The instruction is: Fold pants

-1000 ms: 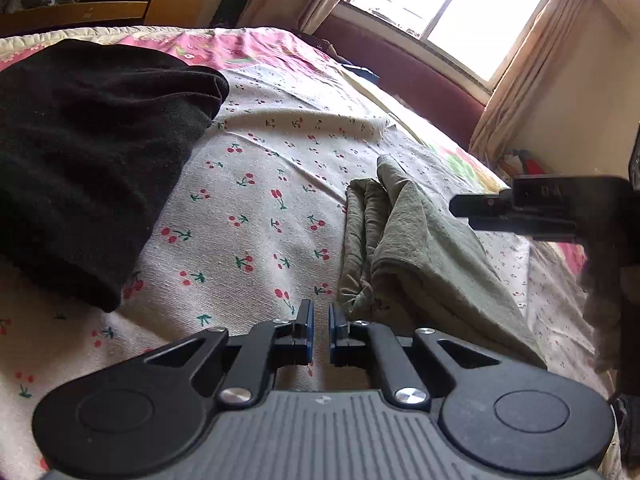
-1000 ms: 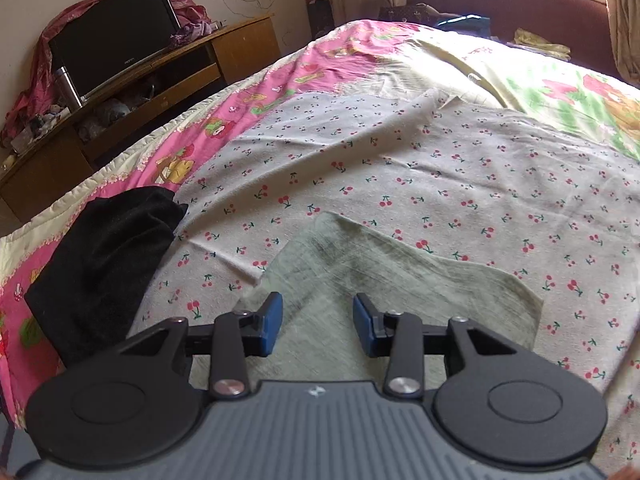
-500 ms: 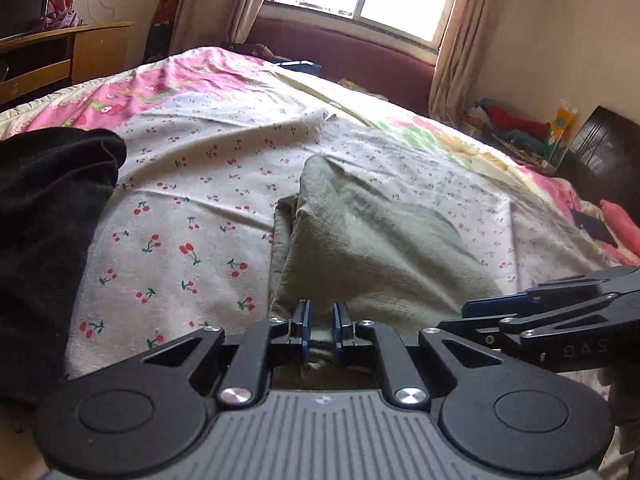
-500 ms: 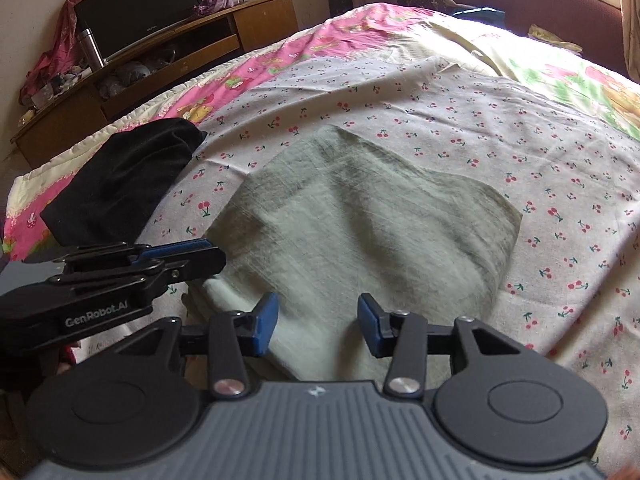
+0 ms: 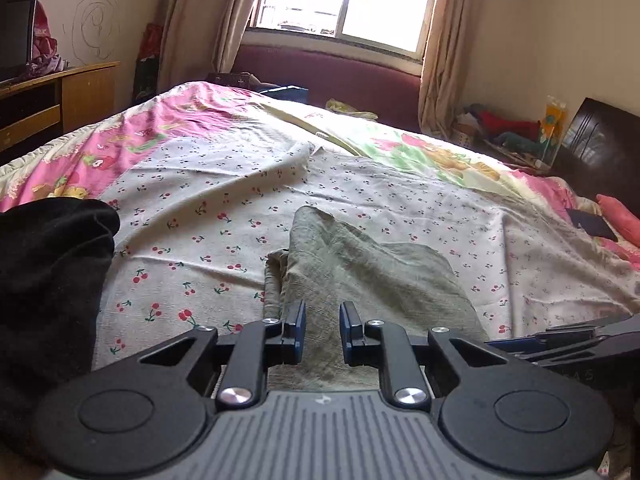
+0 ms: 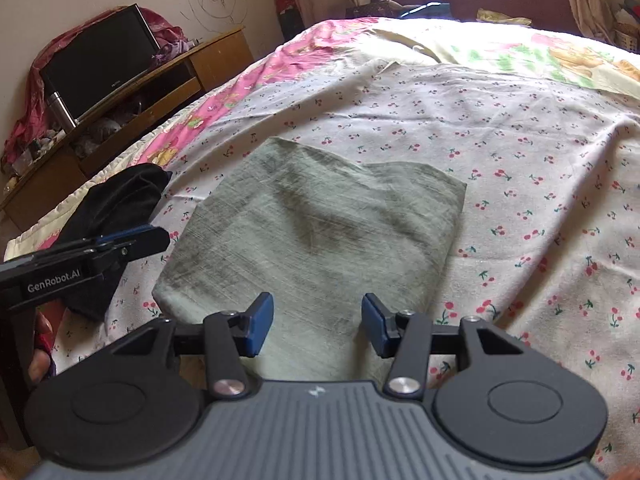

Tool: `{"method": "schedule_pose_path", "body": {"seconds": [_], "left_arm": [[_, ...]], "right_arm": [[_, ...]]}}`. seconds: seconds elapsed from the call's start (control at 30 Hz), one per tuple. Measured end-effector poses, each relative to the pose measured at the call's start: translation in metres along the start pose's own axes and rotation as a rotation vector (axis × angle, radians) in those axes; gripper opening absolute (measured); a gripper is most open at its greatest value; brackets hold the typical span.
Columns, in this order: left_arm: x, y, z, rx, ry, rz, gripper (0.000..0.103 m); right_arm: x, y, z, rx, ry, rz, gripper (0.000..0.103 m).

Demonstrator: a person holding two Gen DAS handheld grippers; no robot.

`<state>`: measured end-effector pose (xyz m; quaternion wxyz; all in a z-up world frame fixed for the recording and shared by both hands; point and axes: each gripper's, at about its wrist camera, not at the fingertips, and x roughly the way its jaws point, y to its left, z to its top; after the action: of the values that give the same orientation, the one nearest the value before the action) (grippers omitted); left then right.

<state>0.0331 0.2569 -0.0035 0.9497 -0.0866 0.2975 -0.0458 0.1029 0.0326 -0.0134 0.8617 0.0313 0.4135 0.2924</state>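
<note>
Grey-green pants (image 6: 316, 228) lie folded into a flat rectangle on the cherry-print sheet (image 6: 520, 160). In the left wrist view the pants (image 5: 360, 276) lie just ahead of my left gripper (image 5: 322, 333), which is open and empty above their near edge. My right gripper (image 6: 317, 327) is open and empty over the near edge of the pants. The left gripper shows at the left of the right wrist view (image 6: 120, 240), beside the pants. The right gripper shows at the right edge of the left wrist view (image 5: 560, 338).
A black garment (image 5: 48, 280) lies on the bed left of the pants, also in the right wrist view (image 6: 116, 204). A wooden TV stand (image 6: 132, 96) stands left of the bed. A window (image 5: 344, 0) and maroon bench are beyond. Clutter sits at the right wall (image 5: 512, 132).
My left gripper has opened from shut and turned to face the window. My right gripper has stayed open and drawn back a little from the pants.
</note>
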Motion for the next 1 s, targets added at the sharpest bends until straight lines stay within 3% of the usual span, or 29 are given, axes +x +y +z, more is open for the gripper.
{"method": "schedule_pose_path", "body": {"seconds": [0.1,0.13,0.23,0.33,0.43,0.53,0.6,0.63,0.7,0.87,1.0], "left_arm": [[0.033,-0.004,-0.014,0.065,0.135,0.046,0.033],[0.037,-0.002,-0.019,0.068,0.145,0.051,0.035],[0.024,-0.001,-0.013,0.065,0.123,0.053,0.036],[0.011,-0.006,-0.001,0.084,0.068,0.062,0.037],[0.013,-0.01,0.007,0.115,0.049,0.061,0.04],[0.026,-0.002,0.011,0.1,0.066,0.054,0.04],[0.041,0.009,0.009,0.057,0.129,0.032,0.043],[0.051,0.013,0.006,0.065,0.178,0.042,0.051],[0.058,0.015,-0.003,0.094,0.183,0.057,0.057],[0.045,0.024,0.011,0.085,0.165,0.024,0.057],[0.061,0.04,0.015,0.014,0.24,-0.074,0.057]], "right_arm": [[0.008,-0.004,-0.021,0.012,0.05,-0.033,0.05],[0.007,-0.004,-0.027,0.012,0.046,-0.03,0.05],[-0.007,-0.006,-0.021,0.036,0.02,-0.009,0.05],[-0.021,-0.017,-0.005,0.106,-0.062,0.029,0.05],[-0.013,-0.03,0.011,0.12,-0.122,-0.041,0.05],[0.012,-0.055,0.02,0.232,-0.09,-0.047,0.052],[0.029,-0.071,0.02,0.311,-0.022,-0.012,0.052],[0.039,-0.08,0.015,0.367,0.001,0.005,0.051],[0.043,-0.084,0.012,0.393,-0.001,0.023,0.051],[0.026,-0.083,0.01,0.393,-0.02,0.116,0.053],[0.035,-0.092,0.006,0.408,0.028,0.168,0.055]]}}
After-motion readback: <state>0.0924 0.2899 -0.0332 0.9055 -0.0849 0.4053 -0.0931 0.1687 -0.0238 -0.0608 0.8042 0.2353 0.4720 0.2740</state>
